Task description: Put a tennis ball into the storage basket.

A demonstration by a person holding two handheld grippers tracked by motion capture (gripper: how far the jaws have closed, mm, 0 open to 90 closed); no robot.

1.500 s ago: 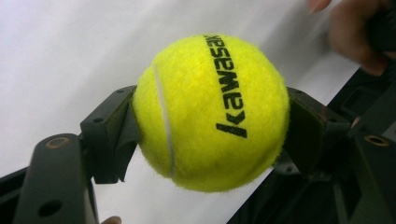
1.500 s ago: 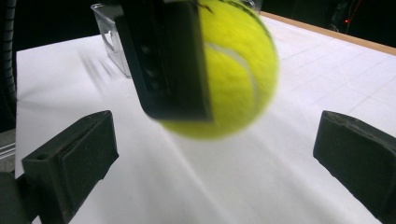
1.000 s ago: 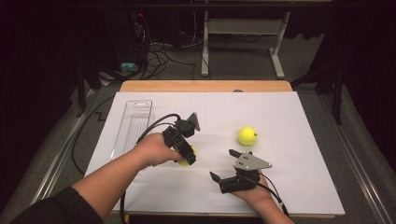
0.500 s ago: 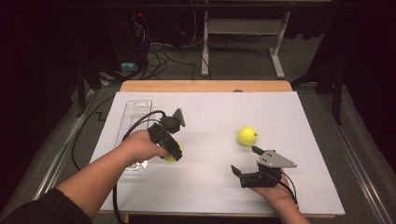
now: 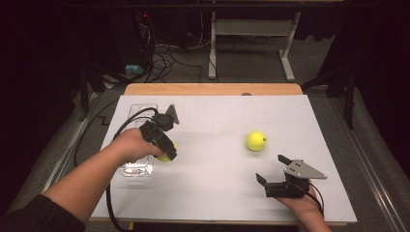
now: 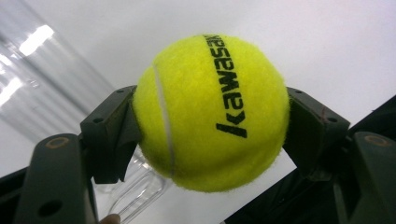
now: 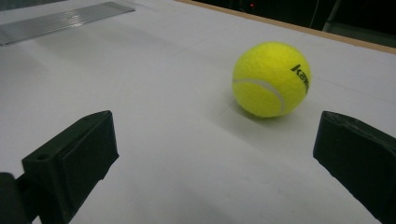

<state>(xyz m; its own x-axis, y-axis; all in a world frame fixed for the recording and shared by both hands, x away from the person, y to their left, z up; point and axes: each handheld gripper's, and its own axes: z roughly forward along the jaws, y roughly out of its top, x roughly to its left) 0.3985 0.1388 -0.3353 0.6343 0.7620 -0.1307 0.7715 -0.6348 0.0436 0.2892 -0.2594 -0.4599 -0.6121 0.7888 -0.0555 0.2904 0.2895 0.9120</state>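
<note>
A yellow tennis ball [image 6: 210,112] with black lettering sits clamped between the two jaws of my left gripper [image 6: 211,128]. In the high view that gripper [image 5: 169,150] holds the ball [image 5: 165,157] just above the white table, right beside the near end of a clear plastic tube [image 5: 139,145]. A second tennis ball [image 5: 256,141] lies loose on the table right of centre. My right gripper [image 5: 272,169] stands open near the front edge, short of that ball. In the right gripper view the ball [image 7: 271,79] lies ahead of the wide-apart jaws of the right gripper [image 7: 215,154].
The clear tube [image 6: 135,189] lies lengthwise along the left side of the white table top [image 5: 217,121]; it also shows as a ribbed strip [image 7: 60,21] far off. A wooden edge [image 5: 212,89] runs along the back. Cables and a metal stand are on the floor beyond.
My left gripper has carried its ball leftward to the clear tube's near end. My right gripper has shifted to the right along the front edge, still open.
</note>
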